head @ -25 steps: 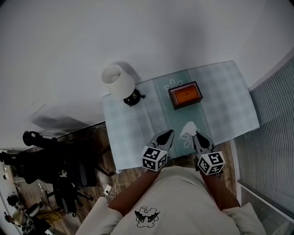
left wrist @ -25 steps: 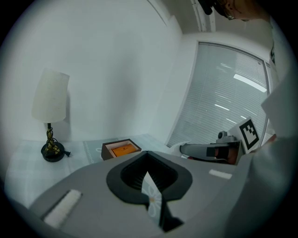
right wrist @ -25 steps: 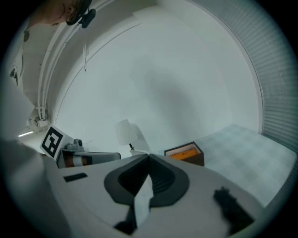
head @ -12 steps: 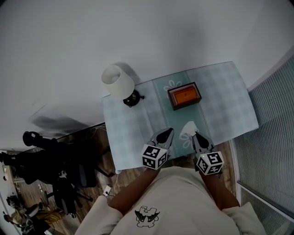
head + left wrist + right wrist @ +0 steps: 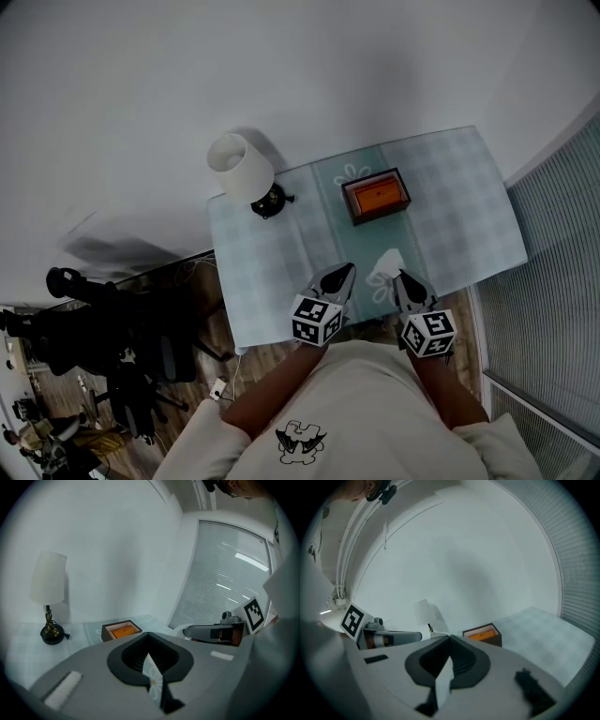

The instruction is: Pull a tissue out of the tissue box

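Observation:
The tissue box [image 5: 377, 195] is a dark brown open box with an orange inside, standing mid-table on the pale checked cloth; it also shows as the box [image 5: 122, 630] and the box [image 5: 483, 633] in the two gripper views. A white tissue [image 5: 384, 263] hangs crumpled at the tip of my right gripper [image 5: 401, 276], well nearer me than the box. That gripper is shut on it; from the left gripper view the tissue [image 5: 184, 628] shows at its tip. My left gripper [image 5: 348, 270] hovers beside it over the table's near edge, jaws together and empty.
A lamp [image 5: 242, 167] with a white shade stands at the table's [image 5: 469, 187] far left corner. A white wall runs behind the table and window blinds [image 5: 553, 281] are on the right. Dark equipment and cables [image 5: 103, 337] crowd the floor to the left.

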A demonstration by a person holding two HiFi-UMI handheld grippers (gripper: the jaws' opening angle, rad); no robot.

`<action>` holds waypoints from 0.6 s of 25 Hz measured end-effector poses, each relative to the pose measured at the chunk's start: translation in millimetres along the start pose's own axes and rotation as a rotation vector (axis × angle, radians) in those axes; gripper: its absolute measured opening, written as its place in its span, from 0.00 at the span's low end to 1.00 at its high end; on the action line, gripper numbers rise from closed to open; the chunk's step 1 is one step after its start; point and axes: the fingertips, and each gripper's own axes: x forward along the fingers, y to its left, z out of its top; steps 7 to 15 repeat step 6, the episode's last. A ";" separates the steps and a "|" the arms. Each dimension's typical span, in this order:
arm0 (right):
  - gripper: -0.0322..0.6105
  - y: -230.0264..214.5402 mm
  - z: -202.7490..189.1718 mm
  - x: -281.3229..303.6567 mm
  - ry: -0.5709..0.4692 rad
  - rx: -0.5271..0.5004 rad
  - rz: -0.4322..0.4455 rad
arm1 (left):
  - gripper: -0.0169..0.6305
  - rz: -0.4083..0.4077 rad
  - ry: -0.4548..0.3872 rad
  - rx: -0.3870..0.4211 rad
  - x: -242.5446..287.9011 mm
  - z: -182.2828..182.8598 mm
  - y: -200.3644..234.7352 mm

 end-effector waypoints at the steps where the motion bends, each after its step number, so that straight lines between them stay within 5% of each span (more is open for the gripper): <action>1: 0.07 -0.6 -0.2 0.1 0.001 0.001 -0.001 | 0.04 0.001 0.000 -0.001 0.2 -0.1 0.3; 15: 0.07 -2.7 0.8 0.0 0.002 0.003 -0.005 | 0.04 0.005 0.004 -0.002 1.1 -1.7 1.6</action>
